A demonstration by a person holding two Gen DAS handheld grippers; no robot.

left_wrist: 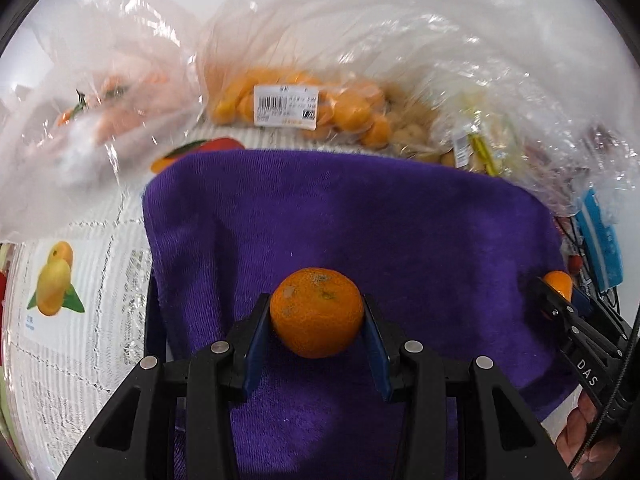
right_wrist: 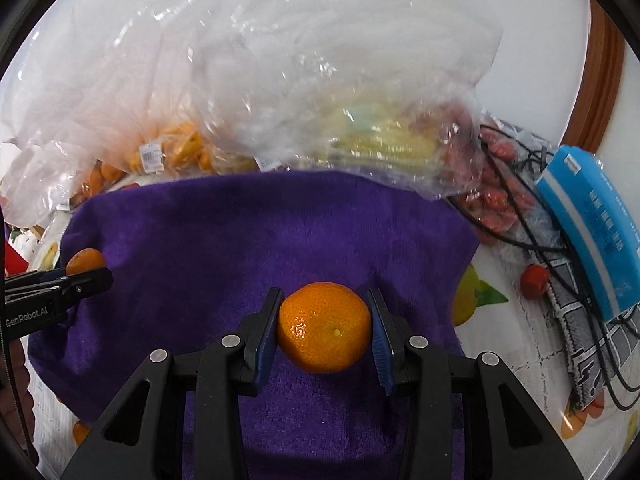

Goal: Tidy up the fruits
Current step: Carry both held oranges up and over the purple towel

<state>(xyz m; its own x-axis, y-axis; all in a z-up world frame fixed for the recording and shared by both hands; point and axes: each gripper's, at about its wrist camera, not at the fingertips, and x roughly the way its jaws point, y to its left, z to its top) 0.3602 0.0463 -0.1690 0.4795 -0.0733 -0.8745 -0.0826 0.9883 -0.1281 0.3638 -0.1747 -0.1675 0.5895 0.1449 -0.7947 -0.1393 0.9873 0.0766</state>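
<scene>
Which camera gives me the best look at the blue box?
The right wrist view. There the blue box shows a broad printed face at the right edge, lying on black cables beside the purple towel. The left wrist view catches only a narrow blurred strip of it behind plastic bags.

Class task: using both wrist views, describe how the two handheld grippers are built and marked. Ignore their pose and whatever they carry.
Both the left gripper and the right gripper have black angular plastic frames with triangular cutouts, round silver pins and blue pads lining the jaws. Seen from the right wrist view, the left one reads "GenRobot.AI" in white. Seen from the left wrist view, the right one reads "DAS", with a black cable alongside.
</scene>
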